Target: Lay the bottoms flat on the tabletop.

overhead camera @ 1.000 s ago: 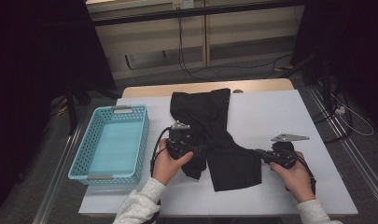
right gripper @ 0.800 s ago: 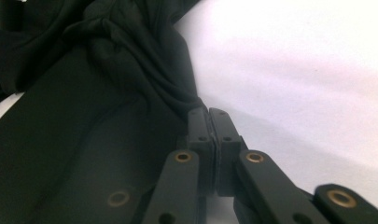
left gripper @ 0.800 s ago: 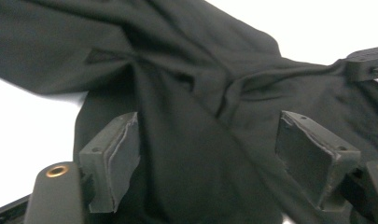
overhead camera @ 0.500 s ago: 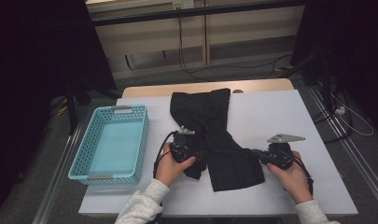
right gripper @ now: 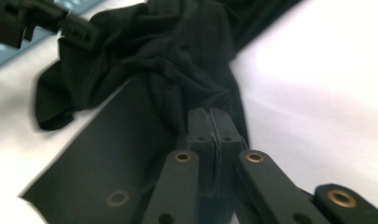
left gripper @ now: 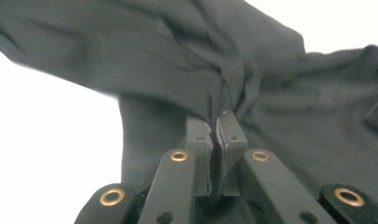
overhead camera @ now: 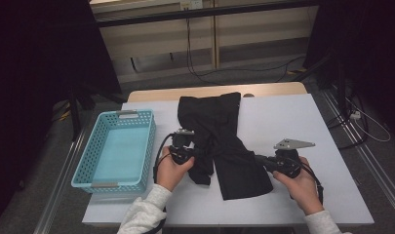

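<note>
While the black garment (overhead camera: 219, 141) is lying on the white table (overhead camera: 302, 122), just right of the blue basket (overhead camera: 118, 146), the left gripper (overhead camera: 197, 152) is pinching a gathered fold at the cloth's left-middle; its jaws have just been closing and are now clamping fabric between the pads (left gripper: 218, 140). The right gripper (overhead camera: 260, 160) is biting the cloth's near right edge, jaws pressed together on it (right gripper: 210, 135). No brand, label or writing is readable on the cloth. The garment is looking plain, matte black, creased and bunched at the middle, spreading flat at the near end, its far end reaching the table's back edge.
</note>
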`<action>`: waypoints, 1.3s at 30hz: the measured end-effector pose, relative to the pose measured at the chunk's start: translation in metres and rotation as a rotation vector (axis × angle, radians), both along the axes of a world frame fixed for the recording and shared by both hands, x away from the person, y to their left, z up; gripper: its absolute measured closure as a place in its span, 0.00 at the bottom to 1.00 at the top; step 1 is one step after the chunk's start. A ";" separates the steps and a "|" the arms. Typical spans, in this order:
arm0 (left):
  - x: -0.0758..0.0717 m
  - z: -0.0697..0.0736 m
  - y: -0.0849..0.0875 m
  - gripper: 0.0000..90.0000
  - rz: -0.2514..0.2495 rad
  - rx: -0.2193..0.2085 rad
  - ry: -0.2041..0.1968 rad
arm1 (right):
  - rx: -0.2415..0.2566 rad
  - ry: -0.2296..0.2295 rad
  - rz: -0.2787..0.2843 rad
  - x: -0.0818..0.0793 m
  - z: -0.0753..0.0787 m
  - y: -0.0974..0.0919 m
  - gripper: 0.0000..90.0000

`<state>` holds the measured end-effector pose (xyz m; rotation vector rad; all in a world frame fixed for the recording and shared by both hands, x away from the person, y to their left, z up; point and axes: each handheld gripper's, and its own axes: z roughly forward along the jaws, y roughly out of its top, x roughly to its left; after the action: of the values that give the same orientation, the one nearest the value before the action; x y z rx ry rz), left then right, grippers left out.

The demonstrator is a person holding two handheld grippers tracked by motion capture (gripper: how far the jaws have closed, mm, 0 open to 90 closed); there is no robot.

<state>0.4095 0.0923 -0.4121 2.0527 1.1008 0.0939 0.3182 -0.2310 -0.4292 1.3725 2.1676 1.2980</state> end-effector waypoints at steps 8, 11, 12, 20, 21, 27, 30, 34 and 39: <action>0.004 0.018 0.021 0.96 0.067 -0.056 -0.037 | 0.003 -0.033 0.161 -0.011 0.011 0.047 0.99; 0.005 0.020 0.026 0.96 0.081 -0.057 -0.042 | -0.034 -0.015 0.265 -0.019 0.003 0.079 0.99; 0.005 0.020 0.027 0.96 0.087 -0.058 -0.042 | -0.047 -0.007 0.288 -0.020 0.001 0.086 0.99; 0.006 0.020 0.031 0.96 0.094 -0.048 -0.047 | -0.089 0.045 0.307 -0.019 -0.011 0.095 0.73; 0.006 0.020 0.030 0.96 0.095 -0.047 -0.047 | -0.084 0.037 0.290 -0.018 -0.010 0.091 0.69; 0.003 0.018 0.023 0.94 0.066 -0.038 -0.056 | -0.033 -0.005 0.149 -0.010 0.005 0.055 0.56; 0.001 0.019 0.016 0.69 0.046 -0.044 -0.071 | -0.040 0.004 0.065 -0.005 0.000 0.037 0.52; -0.006 0.021 0.002 0.43 0.000 -0.047 -0.091 | -0.077 0.032 0.020 -0.002 -0.012 0.028 0.48; -0.015 0.017 -0.017 0.31 -0.077 -0.019 -0.065 | -0.086 0.030 -0.016 -0.001 -0.012 0.025 0.38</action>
<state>0.3943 0.0752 -0.3949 2.0579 0.9782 0.1100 0.3176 -0.2060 -0.4417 1.3814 2.1997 1.1718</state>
